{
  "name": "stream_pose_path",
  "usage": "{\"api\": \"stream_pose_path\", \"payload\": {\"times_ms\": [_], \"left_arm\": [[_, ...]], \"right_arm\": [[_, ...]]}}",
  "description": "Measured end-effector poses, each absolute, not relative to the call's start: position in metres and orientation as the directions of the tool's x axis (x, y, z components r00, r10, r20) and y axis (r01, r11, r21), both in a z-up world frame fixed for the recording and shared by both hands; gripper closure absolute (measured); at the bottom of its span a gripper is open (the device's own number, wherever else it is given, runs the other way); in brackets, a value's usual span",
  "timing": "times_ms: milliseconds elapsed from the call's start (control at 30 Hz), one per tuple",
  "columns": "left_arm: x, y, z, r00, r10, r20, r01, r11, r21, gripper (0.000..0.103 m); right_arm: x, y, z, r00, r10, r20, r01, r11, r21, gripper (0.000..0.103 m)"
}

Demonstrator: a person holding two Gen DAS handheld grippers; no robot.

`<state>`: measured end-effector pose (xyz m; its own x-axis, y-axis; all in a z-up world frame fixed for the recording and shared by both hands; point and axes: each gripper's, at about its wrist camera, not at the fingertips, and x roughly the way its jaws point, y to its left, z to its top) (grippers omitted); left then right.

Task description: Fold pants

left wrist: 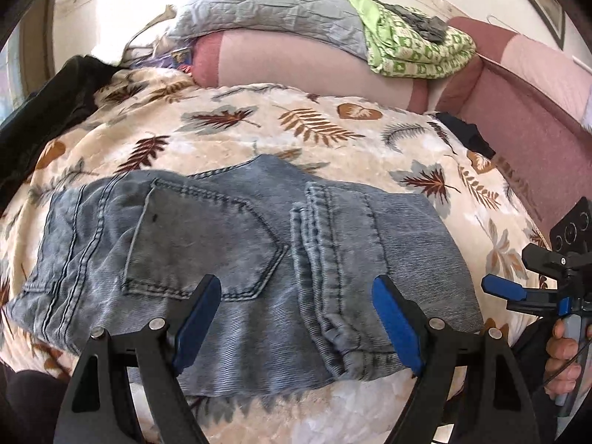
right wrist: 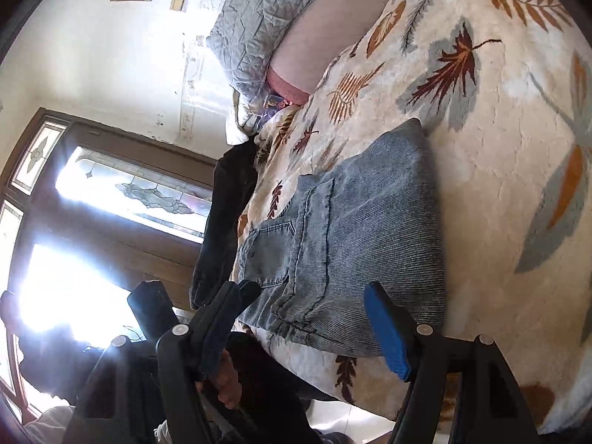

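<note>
One bed [left wrist: 333,137] under a leaf-print blanket fills both views, with a grey pillow [left wrist: 266,3] and a green patterned cloth [left wrist: 414,51] at its head and a dark garment [left wrist: 40,111] on its left edge. Folded blue pants [left wrist: 229,240] lie flat on the blanket near the front edge, back pocket up. Above them hangs the left gripper [left wrist: 296,318], jaws apart and empty. Off to their right the right gripper [right wrist: 314,329] also has its jaws apart, gripping nothing.
</note>
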<state>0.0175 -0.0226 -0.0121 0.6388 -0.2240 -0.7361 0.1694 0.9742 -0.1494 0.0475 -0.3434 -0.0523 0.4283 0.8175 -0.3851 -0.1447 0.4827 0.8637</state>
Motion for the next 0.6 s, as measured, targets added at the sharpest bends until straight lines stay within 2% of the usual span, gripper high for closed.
{"api": "stream_pose_path", "payload": {"times_ms": [400, 600], "left_arm": [[0.009, 0.011, -0.001, 0.682, -0.248, -0.688, 0.128, 0.967, -0.221, 0.019], [-0.003, 0.041, 0.007, 0.700, -0.200, -0.685, 0.042, 0.970, -0.241, 0.019]], "right_arm": [[0.046, -0.348, -0.053, 0.457, 0.801, -0.386, -0.129, 0.489, 0.863, 0.030], [0.047, -0.362, -0.053, 0.494, 0.786, -0.371, -0.088, 0.469, 0.879, 0.030]]}}
